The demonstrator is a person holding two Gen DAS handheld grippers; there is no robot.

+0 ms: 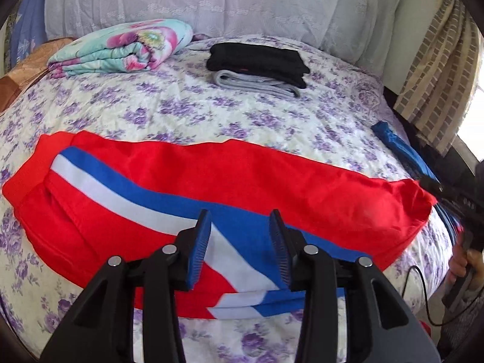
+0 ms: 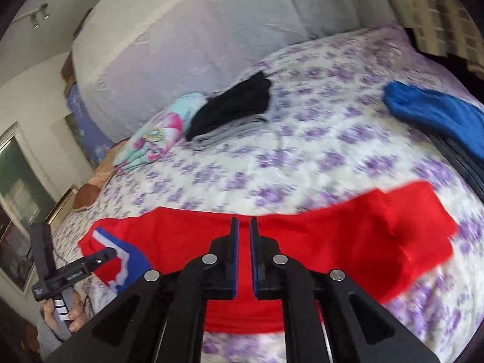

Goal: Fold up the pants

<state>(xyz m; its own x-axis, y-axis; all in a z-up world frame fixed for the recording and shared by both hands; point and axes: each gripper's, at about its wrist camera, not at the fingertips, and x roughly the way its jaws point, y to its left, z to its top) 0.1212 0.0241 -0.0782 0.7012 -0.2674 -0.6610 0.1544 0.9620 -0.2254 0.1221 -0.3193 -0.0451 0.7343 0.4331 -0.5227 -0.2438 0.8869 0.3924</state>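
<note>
Two grippers hover over the red pants [image 1: 211,181], laid lengthwise across the bed [image 1: 211,106]. My left gripper [image 1: 240,220] has its fingers spread; my right gripper [image 2: 244,227] has its fingers nearly together, pinching nothing. I judge the next fold calls for grasping one end.

A bed [image 1: 272,115] in purple-flowered sheet stands before a checked curtain [image 1: 435,75].

Bed [image 1: 187,112] with purple-flowered cover, bearing folded laundry.
A black garment [image 1: 257,60] lies stacked on a grey one [image 1: 257,84] mid-bed; a floral quilt [image 1: 121,50] is folded left of that stack, blue cloth [image 2: 435,118] at its right, near the bed's edge.
</note>
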